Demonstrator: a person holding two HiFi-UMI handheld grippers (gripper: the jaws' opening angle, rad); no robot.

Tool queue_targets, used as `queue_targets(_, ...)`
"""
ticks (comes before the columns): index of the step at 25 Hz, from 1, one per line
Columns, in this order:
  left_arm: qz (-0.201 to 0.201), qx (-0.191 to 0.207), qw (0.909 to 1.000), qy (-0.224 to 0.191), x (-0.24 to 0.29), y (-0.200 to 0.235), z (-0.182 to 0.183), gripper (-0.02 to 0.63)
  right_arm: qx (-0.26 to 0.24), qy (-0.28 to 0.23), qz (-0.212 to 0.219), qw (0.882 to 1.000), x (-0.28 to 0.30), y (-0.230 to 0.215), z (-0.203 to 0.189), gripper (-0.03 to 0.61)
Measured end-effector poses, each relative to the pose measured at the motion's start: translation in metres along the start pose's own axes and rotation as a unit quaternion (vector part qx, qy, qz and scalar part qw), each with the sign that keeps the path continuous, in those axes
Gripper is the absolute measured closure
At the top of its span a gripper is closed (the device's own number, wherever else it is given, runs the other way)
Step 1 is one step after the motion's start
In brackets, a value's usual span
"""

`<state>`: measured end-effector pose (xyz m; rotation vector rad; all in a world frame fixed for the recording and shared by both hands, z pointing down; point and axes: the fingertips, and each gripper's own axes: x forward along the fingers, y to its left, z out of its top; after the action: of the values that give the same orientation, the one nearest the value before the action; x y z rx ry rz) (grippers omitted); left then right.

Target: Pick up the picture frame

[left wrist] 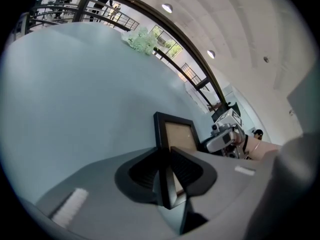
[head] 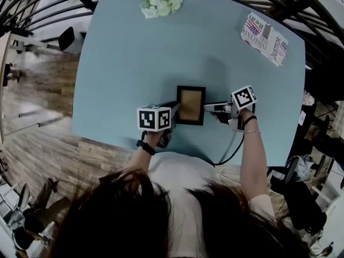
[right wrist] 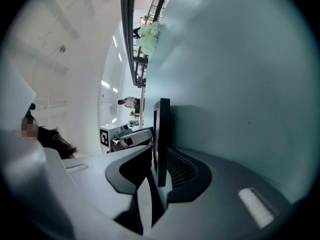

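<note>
A small black picture frame (head: 191, 105) with a tan panel sits over the middle of the light blue table (head: 123, 63), near its front edge. My left gripper (head: 174, 112) holds the frame's left edge; in the left gripper view the black edge (left wrist: 163, 134) runs between the jaws of the left gripper (left wrist: 167, 170), and both pads press on it. My right gripper (head: 207, 107) is shut on the opposite edge. The right gripper view shows the frame (right wrist: 161, 134) edge-on between the jaws of the right gripper (right wrist: 159, 170). A soft shadow falls on the table beside the frame.
A bunch of white flowers (head: 162, 2) lies at the table's far edge. A printed paper (head: 263, 37) rests at the far right corner. A black cable (head: 232, 153) hangs off the front edge by my right arm. Wooden floor and railings surround the table.
</note>
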<state>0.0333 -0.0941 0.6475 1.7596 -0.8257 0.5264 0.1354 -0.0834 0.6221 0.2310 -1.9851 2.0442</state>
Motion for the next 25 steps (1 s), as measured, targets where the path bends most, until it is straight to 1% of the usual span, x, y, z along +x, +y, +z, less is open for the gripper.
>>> queue_targets(2, 0.0, 0.002, 1.0, 0.002, 0.0, 0.0, 0.0, 0.477, -0.005, 0.012, 0.0, 1.0, 0.001, 0.001, -0.001, 0.491)
queue_targets(6, -0.007, -0.009, 0.9999, 0.003, -0.001, 0.001, 0.002, 0.477, -0.037, -0.016, 0.016, 0.999, -0.001, 0.007, 0.007, 0.491)
queue_targets(8, -0.009, -0.004, 0.9999, 0.007, 0.0, 0.001, 0.002, 0.479, -0.034, 0.0, 0.023, 0.999, 0.0, 0.007, 0.002, 0.491)
queue_targets(10, -0.008, 0.001, 0.9999, 0.009, 0.0, 0.001, 0.001, 0.479, -0.035, 0.019, 0.015, 0.999, 0.002, 0.006, -0.002, 0.491)
queue_targets(14, -0.012, -0.005, 0.9999, 0.009, -0.001, 0.002, 0.001, 0.479, -0.07, 0.012, 0.012, 0.997, 0.001, 0.008, 0.0, 0.494)
queue_targets(16, -0.015, -0.008, 0.9998, 0.01, -0.001, 0.001, 0.001, 0.479, -0.06, 0.006, 0.014, 0.998, -0.001, 0.006, 0.004, 0.494)
queue_targets(19, -0.017, -0.016, 0.9997, 0.007, -0.001, 0.001, 0.001, 0.479, -0.021, -0.006, 0.022, 1.0, -0.003, 0.003, 0.011, 0.489)
queue_targets(21, -0.017, -0.019, 0.9997, 0.006, -0.001, 0.002, 0.002, 0.479, -0.012, -0.015, 0.016, 1.0, -0.002, 0.002, 0.014, 0.489)
queue_targets(25, -0.022, -0.035, 0.9991, 0.005, -0.002, 0.002, 0.003, 0.479, -0.002, -0.044, 0.026, 0.999, -0.004, 0.005, 0.022, 0.483)
